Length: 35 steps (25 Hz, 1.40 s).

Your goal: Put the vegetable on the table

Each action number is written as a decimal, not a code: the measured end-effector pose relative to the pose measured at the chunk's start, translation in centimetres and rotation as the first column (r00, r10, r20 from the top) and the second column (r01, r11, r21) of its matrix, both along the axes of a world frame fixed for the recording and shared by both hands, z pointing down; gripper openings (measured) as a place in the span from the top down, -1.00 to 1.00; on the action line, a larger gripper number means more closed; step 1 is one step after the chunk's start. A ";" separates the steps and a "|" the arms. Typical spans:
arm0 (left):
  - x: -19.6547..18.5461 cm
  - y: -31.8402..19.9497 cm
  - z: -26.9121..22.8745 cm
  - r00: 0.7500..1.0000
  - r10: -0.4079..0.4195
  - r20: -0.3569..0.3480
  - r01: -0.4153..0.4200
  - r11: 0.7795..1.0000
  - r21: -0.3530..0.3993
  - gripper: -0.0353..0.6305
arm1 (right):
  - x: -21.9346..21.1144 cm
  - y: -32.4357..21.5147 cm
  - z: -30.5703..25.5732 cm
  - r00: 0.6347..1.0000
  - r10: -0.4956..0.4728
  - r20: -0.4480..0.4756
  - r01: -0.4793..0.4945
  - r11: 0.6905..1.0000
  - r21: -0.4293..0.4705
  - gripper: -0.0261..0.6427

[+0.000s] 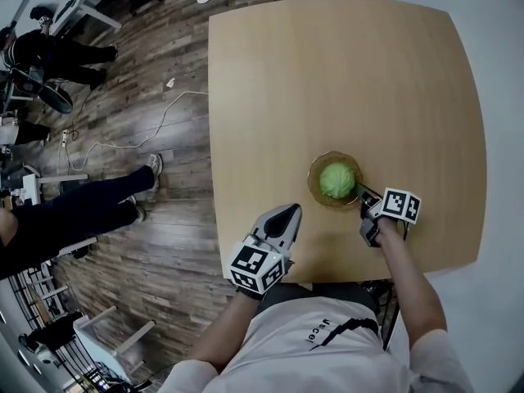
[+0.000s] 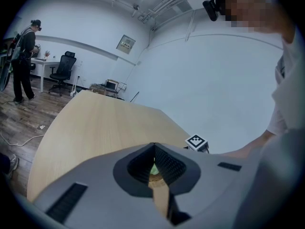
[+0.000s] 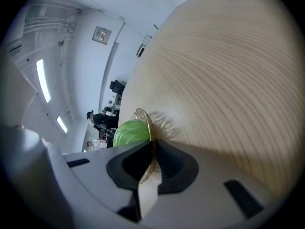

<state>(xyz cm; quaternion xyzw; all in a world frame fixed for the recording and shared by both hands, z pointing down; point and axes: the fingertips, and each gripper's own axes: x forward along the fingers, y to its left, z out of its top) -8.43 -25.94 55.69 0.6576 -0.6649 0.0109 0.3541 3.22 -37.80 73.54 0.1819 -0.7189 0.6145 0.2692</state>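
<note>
Since resting inside a shallow glass bowl and not on the bare wood, not yet delivered: round green vegetable, cabbage-like, right of centre and toward the near edge of the table. Bowl probably there as a carrier, to be tipped or steadied so as to get the head out.

Right gripper reaching in from the near right, pinched tight on the bowl rim. Thin glass edge caught between the pads, with no gap beyond the glass itself. Grips the dish, then, not the vegetable; green head just past the jaws, to their left in the right gripper view. Likely chosen as an anchor, or for tilting; cannot tell which.

Left gripper parked low over the near edge, left of the bowl and apart from it, tips aimed toward it. Jaws closed together on nothing, only a sliver of green and amber showing through the slit. Presumably held in reserve, and would need to open before taking the head.
</note>
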 end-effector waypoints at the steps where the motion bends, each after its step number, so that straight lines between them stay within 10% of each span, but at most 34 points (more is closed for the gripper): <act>1: -0.2 -0.3 0.4 1.000 -0.004 0.000 0.004 1.000 -0.004 0.85 | -0.2 -0.6 0.4 1.000 0.001 -0.002 -0.001 1.000 0.001 0.81; 23: -1.8 -0.4 0.0 1.000 0.018 -0.018 -0.017 1.000 0.004 0.86 | -0.3 -5.5 -1.3 0.986 0.023 -0.167 0.014 0.976 0.219 0.81; 35: -0.2 1.6 -3.2 0.994 0.105 -0.018 -0.104 0.993 0.063 0.85 | -2.5 1.7 -11.9 0.989 -0.112 -0.100 0.148 0.847 0.511 0.82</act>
